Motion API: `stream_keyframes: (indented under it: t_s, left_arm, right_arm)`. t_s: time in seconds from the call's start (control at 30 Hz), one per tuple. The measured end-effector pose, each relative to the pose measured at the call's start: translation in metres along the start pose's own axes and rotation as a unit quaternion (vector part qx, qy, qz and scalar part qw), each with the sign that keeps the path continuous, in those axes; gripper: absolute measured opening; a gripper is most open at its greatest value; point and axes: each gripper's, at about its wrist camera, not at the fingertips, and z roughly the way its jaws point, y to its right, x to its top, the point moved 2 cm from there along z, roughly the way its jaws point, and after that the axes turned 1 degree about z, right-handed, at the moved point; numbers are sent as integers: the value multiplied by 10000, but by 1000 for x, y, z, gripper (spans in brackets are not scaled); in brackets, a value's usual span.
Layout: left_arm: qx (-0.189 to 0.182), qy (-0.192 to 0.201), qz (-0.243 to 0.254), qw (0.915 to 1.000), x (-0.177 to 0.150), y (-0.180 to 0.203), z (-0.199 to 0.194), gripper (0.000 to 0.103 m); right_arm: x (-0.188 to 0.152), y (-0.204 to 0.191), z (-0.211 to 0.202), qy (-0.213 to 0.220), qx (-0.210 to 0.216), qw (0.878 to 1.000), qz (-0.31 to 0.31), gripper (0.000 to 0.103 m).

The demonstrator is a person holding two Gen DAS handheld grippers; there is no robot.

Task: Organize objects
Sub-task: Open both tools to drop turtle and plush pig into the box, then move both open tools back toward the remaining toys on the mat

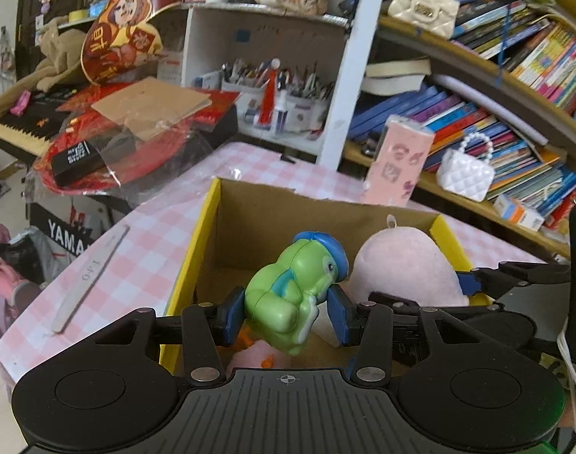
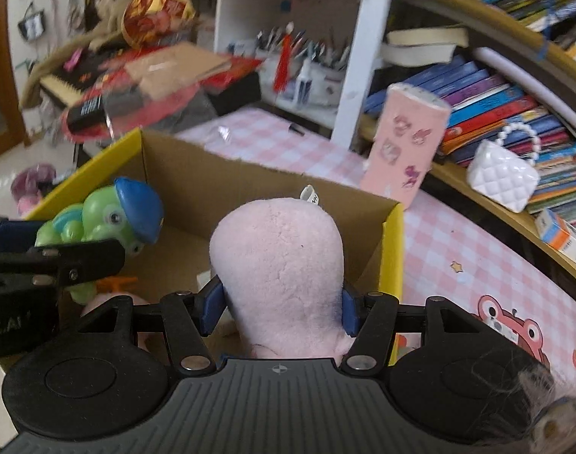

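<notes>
Fingers (image 1: 335, 310) of the left gripper (image 1: 288, 312) clamp a green toy (image 1: 291, 295); the right gripper (image 2: 282, 308) clamps a pink plush (image 2: 278, 265). Both hang over the box (image 1: 191, 249). Lower each inside before letting go.

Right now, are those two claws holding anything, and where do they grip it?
Yes. The left claw pinches the green toy figure across its body. The right claw squeezes the pink plush by its lower sides.
</notes>
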Motion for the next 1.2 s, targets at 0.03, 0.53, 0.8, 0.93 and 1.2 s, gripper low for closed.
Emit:
stream_keyframes:
  t_s: [0.03,0.53,0.8,0.93,1.2]
  left_arm:
    - [9,-20,-6,10000,0,0,2,46]
    - [145,429,-263,9986,6,-4,-26,72]
    - [41,737,-183,9971,0,-5,-71,77]
    - [33,824,-198,9964,-10,-10,-94,83]
    - [200,744,61,9970,-47,-20,-124,85]
  right_arm:
    - [0,0,3,-74,41,9999,-54,57]
    - [5,3,-29,493,-140,9986,94,72]
    - [-4,6,-78,900,-222,9936,649,72]
    - [-16,-1,-100,996,-261,9918,757,72]
    - [-60,-25,-135,910,-342,9905,974,72]
